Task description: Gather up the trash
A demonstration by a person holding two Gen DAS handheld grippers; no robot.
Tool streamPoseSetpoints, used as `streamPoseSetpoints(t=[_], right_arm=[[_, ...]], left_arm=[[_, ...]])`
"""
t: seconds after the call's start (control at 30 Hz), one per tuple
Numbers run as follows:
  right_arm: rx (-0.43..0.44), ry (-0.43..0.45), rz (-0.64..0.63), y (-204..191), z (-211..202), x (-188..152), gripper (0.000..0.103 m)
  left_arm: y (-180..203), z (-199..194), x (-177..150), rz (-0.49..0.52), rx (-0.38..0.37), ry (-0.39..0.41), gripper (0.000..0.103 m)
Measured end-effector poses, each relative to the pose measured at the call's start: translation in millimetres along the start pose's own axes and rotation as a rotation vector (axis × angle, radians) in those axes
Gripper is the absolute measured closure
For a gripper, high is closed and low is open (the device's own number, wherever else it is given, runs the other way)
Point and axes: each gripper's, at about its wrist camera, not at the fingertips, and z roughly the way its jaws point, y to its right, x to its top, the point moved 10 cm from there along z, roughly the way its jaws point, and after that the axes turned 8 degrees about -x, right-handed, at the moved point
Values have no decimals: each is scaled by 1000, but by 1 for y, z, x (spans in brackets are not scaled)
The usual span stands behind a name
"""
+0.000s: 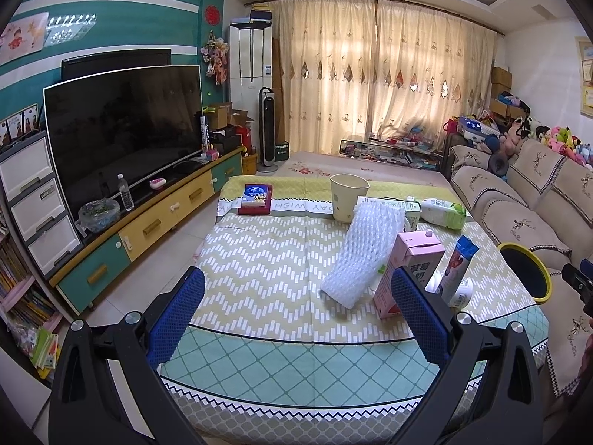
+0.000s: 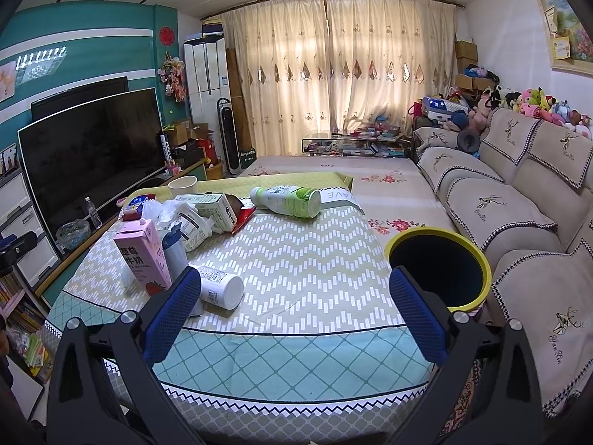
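Your left gripper (image 1: 296,309) and right gripper (image 2: 294,309) both hang over the near table edge w/ jaws spread wide, nothing between them.

Yellow-rimmed dark round bin (image 2: 439,265) sits off the table's right edge at 1 o'clock in right view; inside looks dark, contents can't tell.

Trash on the zigzag-patterned tablecloth (image 2: 296,259), near to far:
- 1 small white plastic bottle (image 2: 220,291) lying flat at 11 o'clock, just beside your right gripper's left finger.
- 1 pink strawberry milk carton (image 2: 142,259), upright.
- 1 white foam netting sleeve (image 1: 365,250) leaning at 12 o'clock in left view.
- 1 green-white drink bottle (image 2: 287,202) on its side near the far edge.
- 1 cream paper cup (image 1: 348,196), upright, far side; can't see into it.

Middle of cloth is open.
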Motion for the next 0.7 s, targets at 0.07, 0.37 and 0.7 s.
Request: streamPoseSetpoints(t=[0.07, 0.37, 0.7], right_arm=[[1, -1, 1, -1, 1, -2, 6], [0, -6, 2, -1, 2, -2, 6], [0, -13, 10, 3, 4, 0, 6]], left_arm=[[0, -1, 0, -1, 0, 0, 4], [-2, 1, 0, -1, -1, -6, 4], [-1, 3, 1, 2, -2, -11, 4]])
